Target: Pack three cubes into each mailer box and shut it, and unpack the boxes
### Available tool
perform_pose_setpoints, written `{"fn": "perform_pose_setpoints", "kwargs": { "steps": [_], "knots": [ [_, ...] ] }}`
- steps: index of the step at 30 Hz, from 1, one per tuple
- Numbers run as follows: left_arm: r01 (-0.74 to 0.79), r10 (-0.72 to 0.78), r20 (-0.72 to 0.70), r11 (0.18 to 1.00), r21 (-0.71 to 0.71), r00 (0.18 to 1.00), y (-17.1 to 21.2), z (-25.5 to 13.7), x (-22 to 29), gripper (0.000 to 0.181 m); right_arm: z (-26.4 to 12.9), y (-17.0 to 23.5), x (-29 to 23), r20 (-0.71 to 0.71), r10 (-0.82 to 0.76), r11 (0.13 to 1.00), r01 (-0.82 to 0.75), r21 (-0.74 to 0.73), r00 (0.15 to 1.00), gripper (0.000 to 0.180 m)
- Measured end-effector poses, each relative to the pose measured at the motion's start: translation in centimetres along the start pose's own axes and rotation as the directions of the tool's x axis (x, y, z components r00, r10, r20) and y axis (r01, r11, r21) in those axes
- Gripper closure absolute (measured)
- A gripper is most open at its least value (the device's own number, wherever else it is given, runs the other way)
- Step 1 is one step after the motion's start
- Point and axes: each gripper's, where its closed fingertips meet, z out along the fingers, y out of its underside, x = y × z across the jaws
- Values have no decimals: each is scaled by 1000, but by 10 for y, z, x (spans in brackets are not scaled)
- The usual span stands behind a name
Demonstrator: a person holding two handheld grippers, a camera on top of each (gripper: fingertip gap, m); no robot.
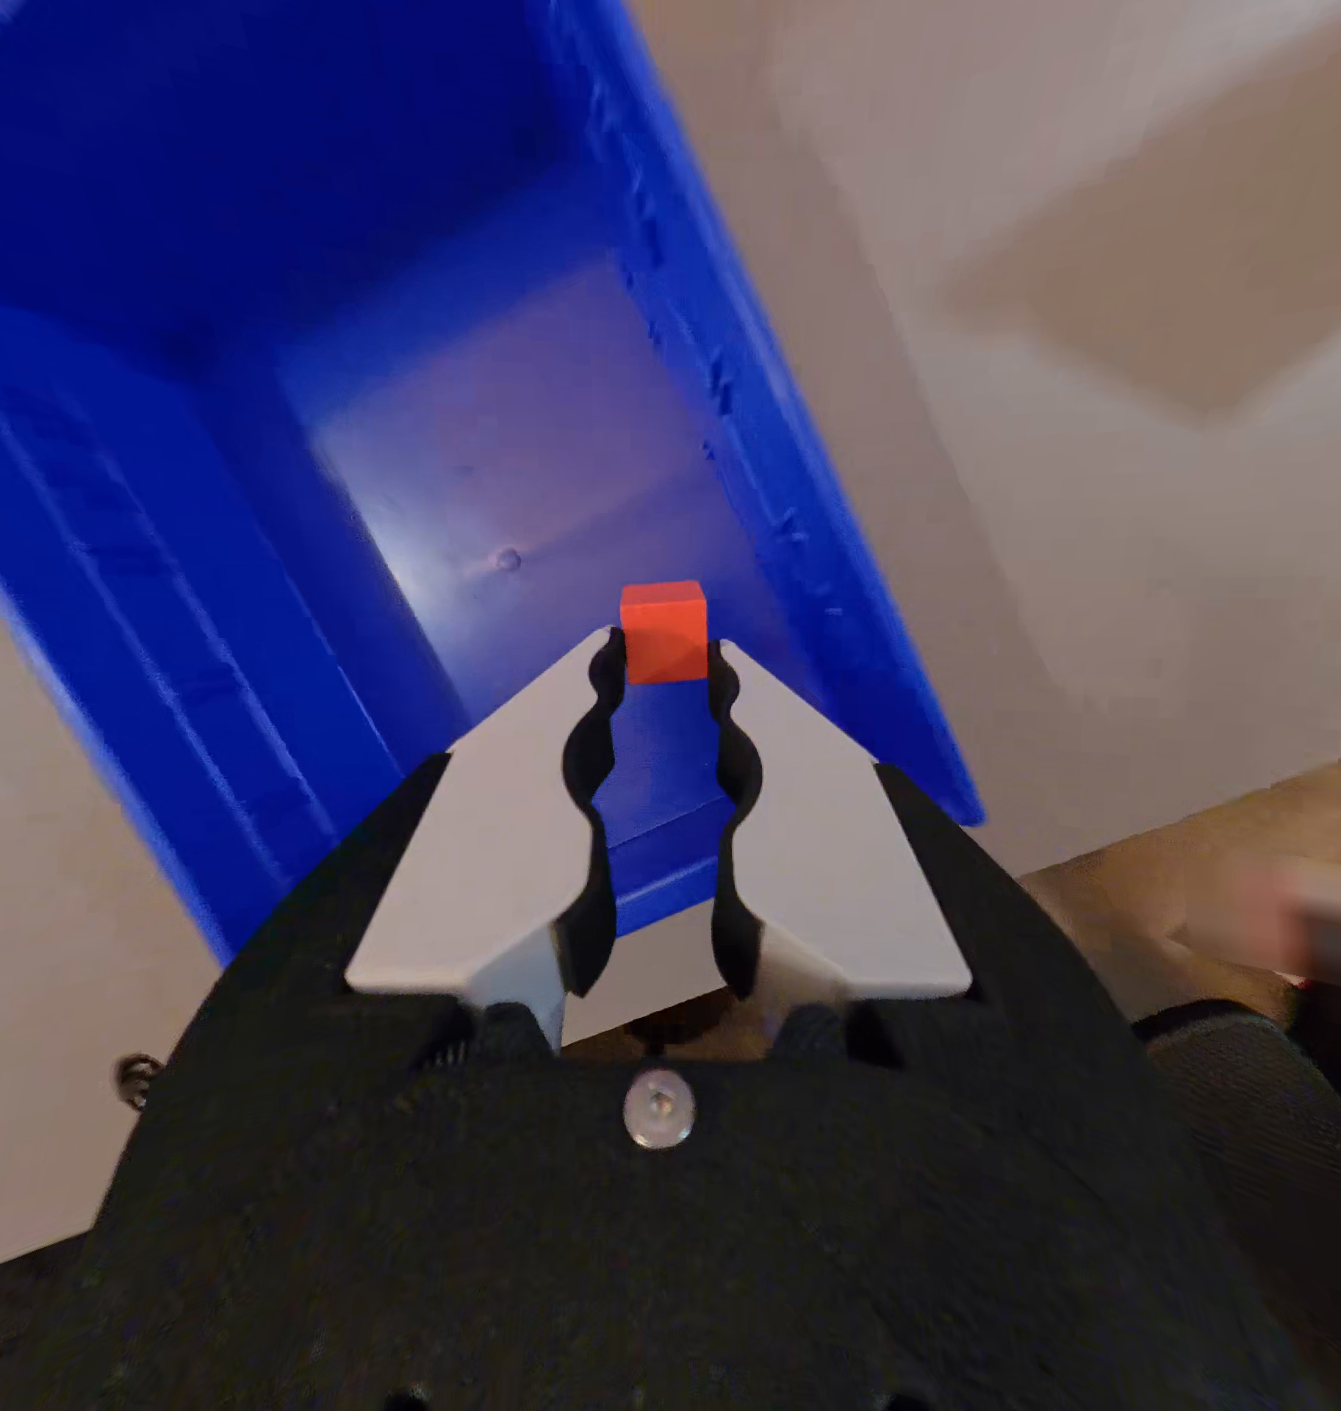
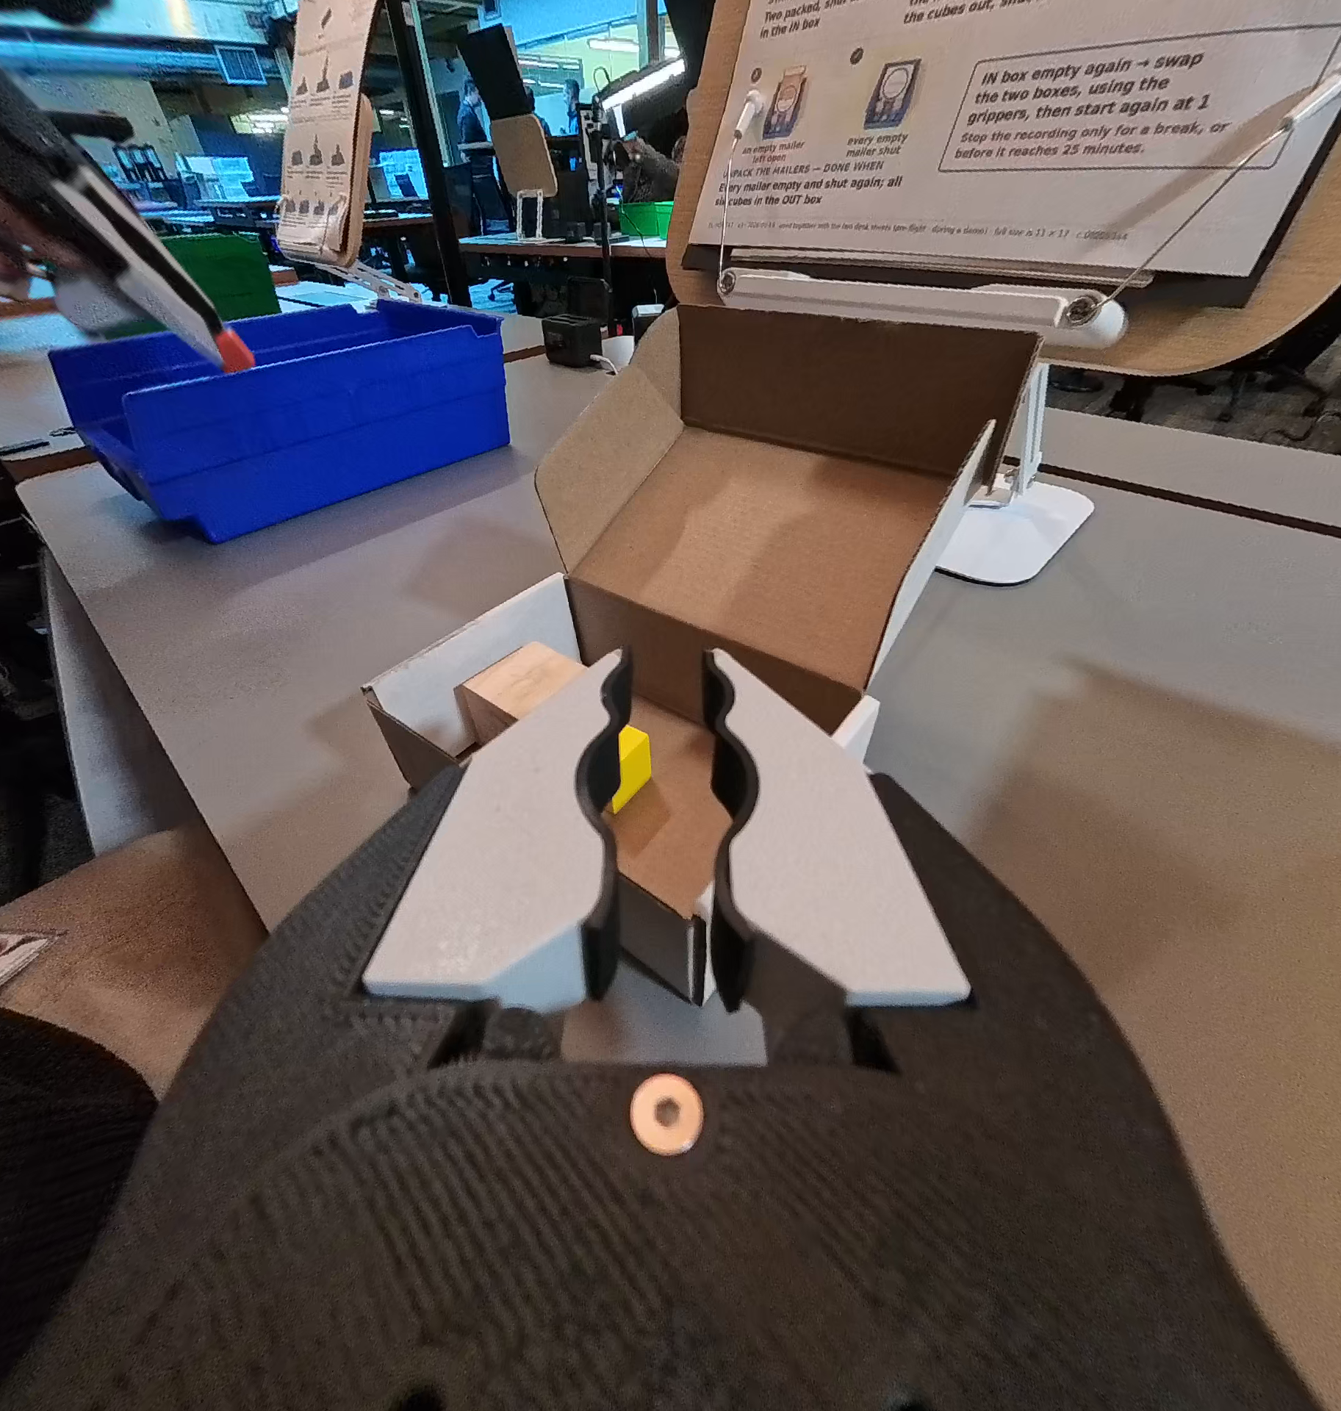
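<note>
White document stand, green bin

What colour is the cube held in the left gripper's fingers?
Red. The cube shows best in the left wrist view, pinched at the fingertips above the blue bin.

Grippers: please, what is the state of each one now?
Left gripper: shut on the small red cube, above the blue plastic bin.
Right gripper: open, holding nothing, over the open cardboard mailer box.

Red cube over blue bin, open mailer box holding yellow cube, wooden cube.
</note>
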Motion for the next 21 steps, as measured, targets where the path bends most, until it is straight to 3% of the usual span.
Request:
{"fn": "perform_pose_setpoints", "kwargs": {
  "steps": [5, 10, 15, 21],
  "knots": [
    [-157, 156, 13, 976, 148, 988, -40, -58, 37, 161, 0, 0, -1, 6, 0, 1000, 0, 0, 1000, 163],
    [-319, 378, -146, 893, 318, 914, -84, -89, 147, 160, -2, -2, 5, -18, 9, 1000, -8, 11, 1000, 166],
    [-524, 617, -296, 782, 339, 730, -103, -50, 273, 160, -10, -11, 11, -13, 65, 996, -65, 56, 998, 168],
    [-648, 723, -425, 685, 334, 545, -134, 16, 384, 160, -21, -19, 24, -16, 120, 988, -118, 102, 993, 168]
  ]
}}
